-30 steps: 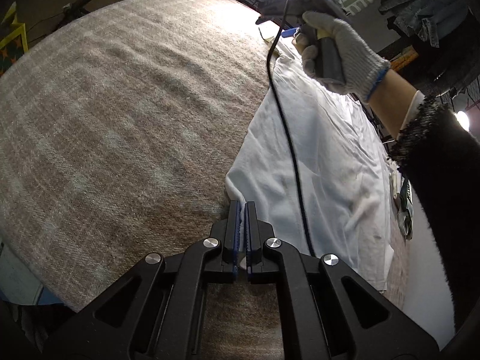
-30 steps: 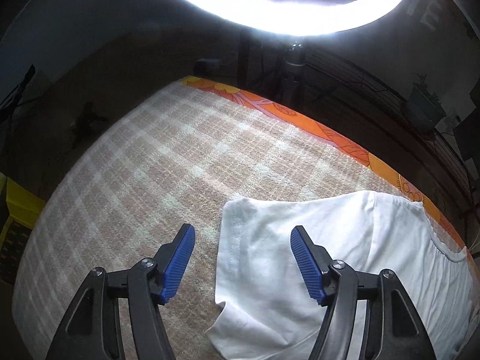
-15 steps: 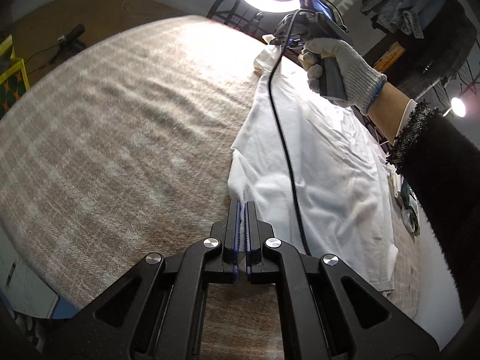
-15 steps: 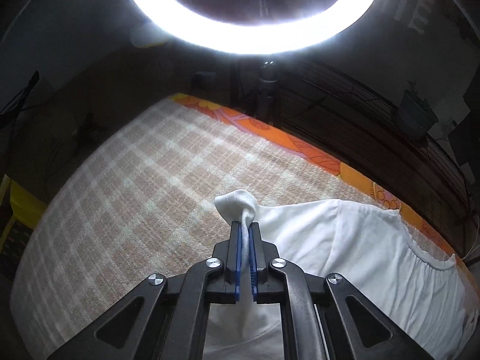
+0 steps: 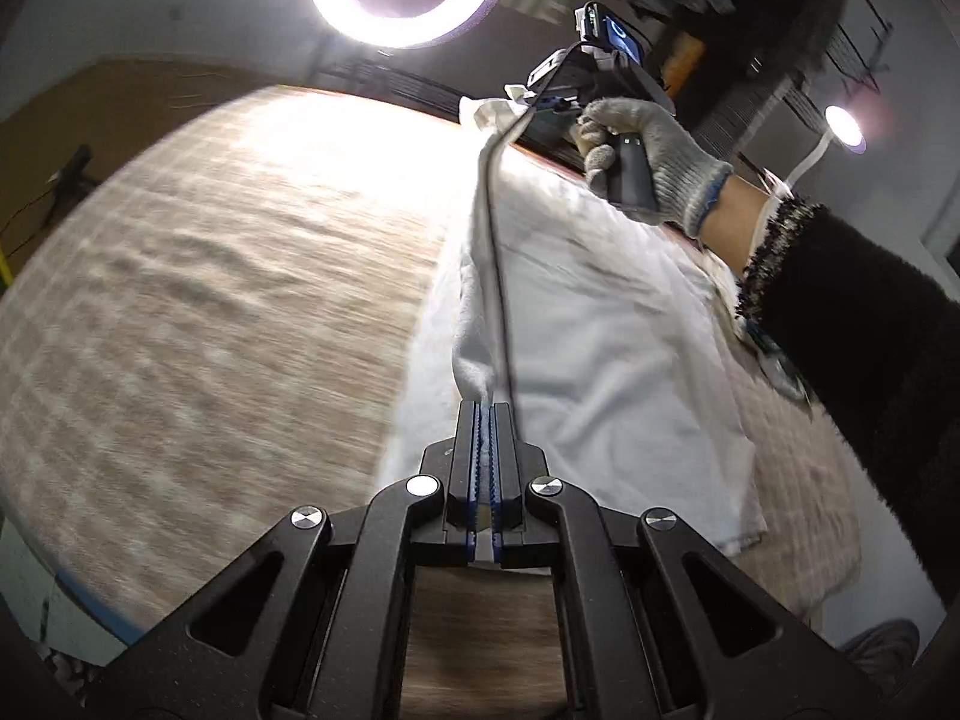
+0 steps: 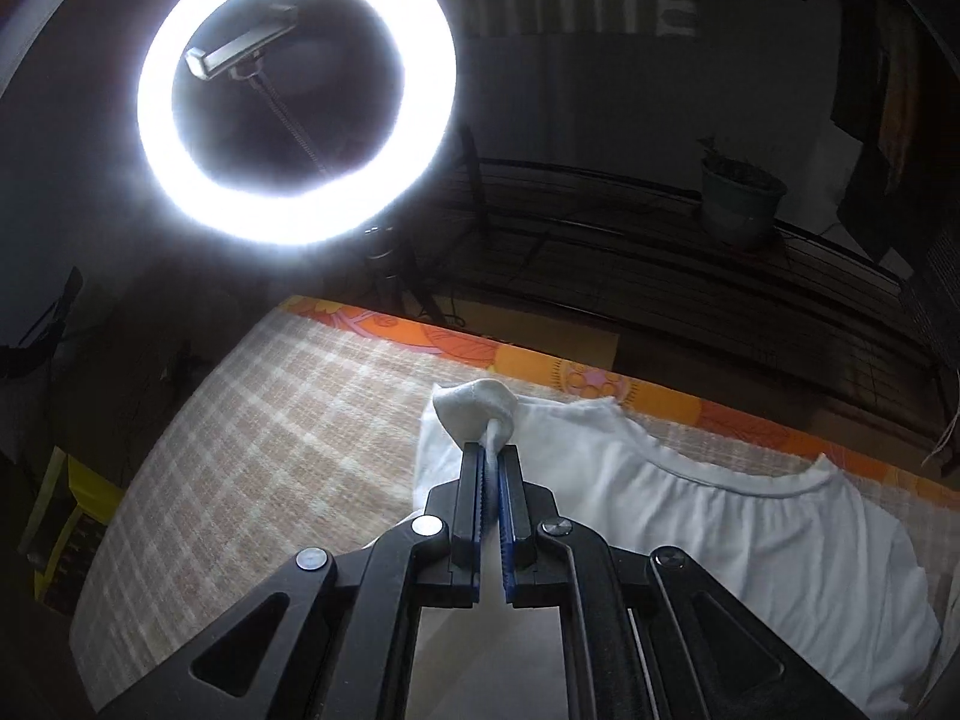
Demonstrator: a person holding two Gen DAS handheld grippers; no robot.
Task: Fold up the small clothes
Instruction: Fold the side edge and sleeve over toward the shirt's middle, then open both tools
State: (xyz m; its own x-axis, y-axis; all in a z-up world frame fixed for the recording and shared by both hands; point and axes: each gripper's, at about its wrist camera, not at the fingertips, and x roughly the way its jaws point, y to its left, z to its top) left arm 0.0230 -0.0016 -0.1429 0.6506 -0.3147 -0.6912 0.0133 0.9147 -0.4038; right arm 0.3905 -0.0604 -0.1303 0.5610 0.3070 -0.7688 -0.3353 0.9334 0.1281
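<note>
1. The left gripper [image 5: 483,420] is pressed together on a corner of the white T-shirt [image 5: 606,348]; the right gripper [image 6: 492,468] pinches a bunched corner near the collar.
2. The shirt's left edge is lifted between both grippers; the rest lies on the checked blanket [image 5: 228,276].
3. A black cable [image 5: 495,264] runs along the raised edge, just above the left gripper.
4. The gloved right hand [image 5: 654,162] holds its gripper's handle; a ring light [image 6: 294,90] glares beyond the orange-patterned border [image 6: 540,366].

The checked blanket [image 5: 198,312] is motion-blurred in the left wrist view; the white t-shirt [image 6: 750,540] runs past the right wrist view's lower edge.
</note>
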